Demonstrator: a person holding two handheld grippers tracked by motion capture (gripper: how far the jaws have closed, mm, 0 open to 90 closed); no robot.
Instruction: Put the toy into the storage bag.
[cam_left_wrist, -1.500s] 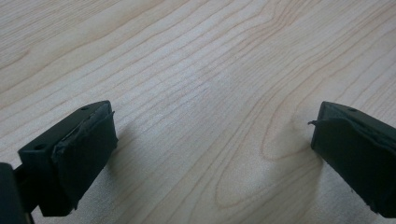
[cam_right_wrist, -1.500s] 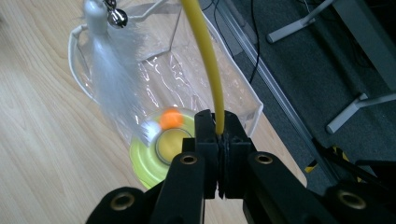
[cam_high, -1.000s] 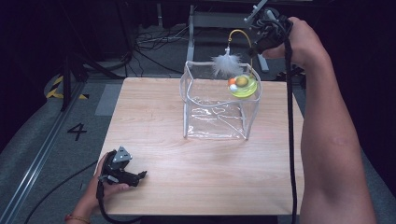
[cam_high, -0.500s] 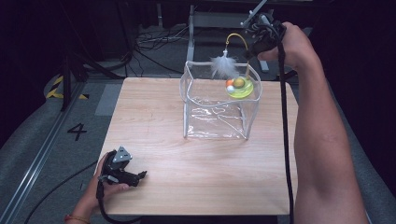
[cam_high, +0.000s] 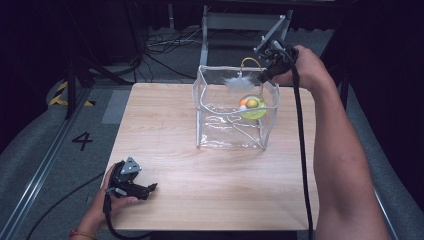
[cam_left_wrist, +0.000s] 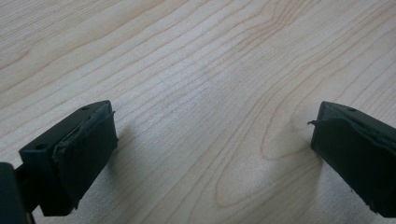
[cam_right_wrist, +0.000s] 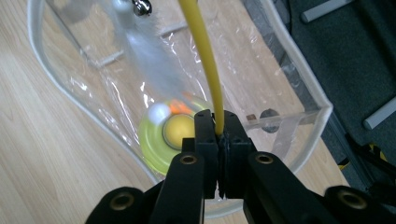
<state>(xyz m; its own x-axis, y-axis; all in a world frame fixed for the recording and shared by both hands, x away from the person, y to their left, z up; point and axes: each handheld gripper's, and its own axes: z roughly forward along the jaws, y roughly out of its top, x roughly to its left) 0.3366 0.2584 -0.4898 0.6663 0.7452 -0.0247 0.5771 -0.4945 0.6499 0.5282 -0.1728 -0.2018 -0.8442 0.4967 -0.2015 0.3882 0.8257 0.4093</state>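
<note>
A wooden counter (cam_high: 210, 200) fills the frame's middle. At upper right, the outstretched right arm holds the right gripper (cam_right_wrist: 217, 135) clamped on a yellow wand (cam_right_wrist: 201, 51) above a clear bag (cam_high: 232, 127) containing a green toy (cam_high: 252, 107). Lower left, the left gripper (cam_left_wrist: 212, 140) rests on the counter, jaws apart, bare wood around it.

A light wooden table (cam_high: 210, 200) with visible grain carries a clear plastic box (cam_high: 232, 127), open at the top, standing toward the far right part of the tabletop. The left gripper (cam_high: 149, 189) rests on the near left corner, held by a hand (cam_high: 107, 205), its jaws spread wide with bare wood between them. The table stands on grey floor (cam_high: 45, 150) marked with a "4" (cam_high: 82, 141) just beside its left edge.
</note>
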